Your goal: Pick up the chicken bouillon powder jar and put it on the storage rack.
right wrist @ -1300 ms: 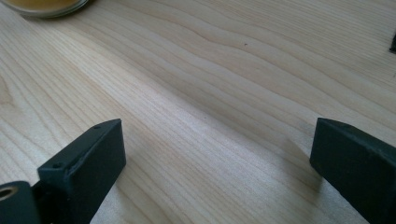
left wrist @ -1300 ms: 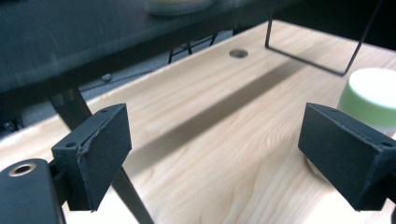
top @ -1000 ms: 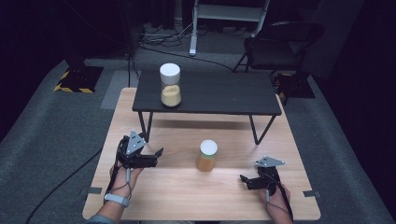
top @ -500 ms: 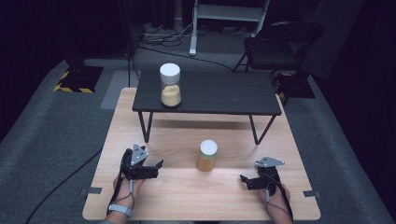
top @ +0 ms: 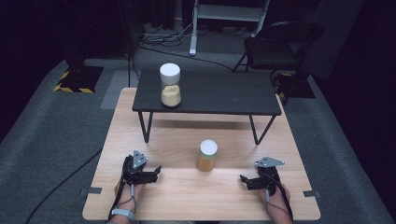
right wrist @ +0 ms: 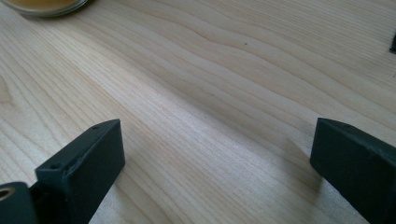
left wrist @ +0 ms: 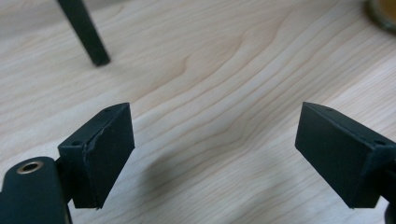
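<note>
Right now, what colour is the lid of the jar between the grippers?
White lid, clearest in the high view.

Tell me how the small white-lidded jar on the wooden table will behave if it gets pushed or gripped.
The small jar stands upright, taller than wide, so a push near its white lid would probably tip it; once down, its round body would likely roll. Its orange-brown filling reaches nearly to the lid, suggesting some weight. The wall looks clear and smooth, perhaps slippery and breakable.

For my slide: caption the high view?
Two open grippers rest on a wooden table, flanking a white-lidded jar.
</note>
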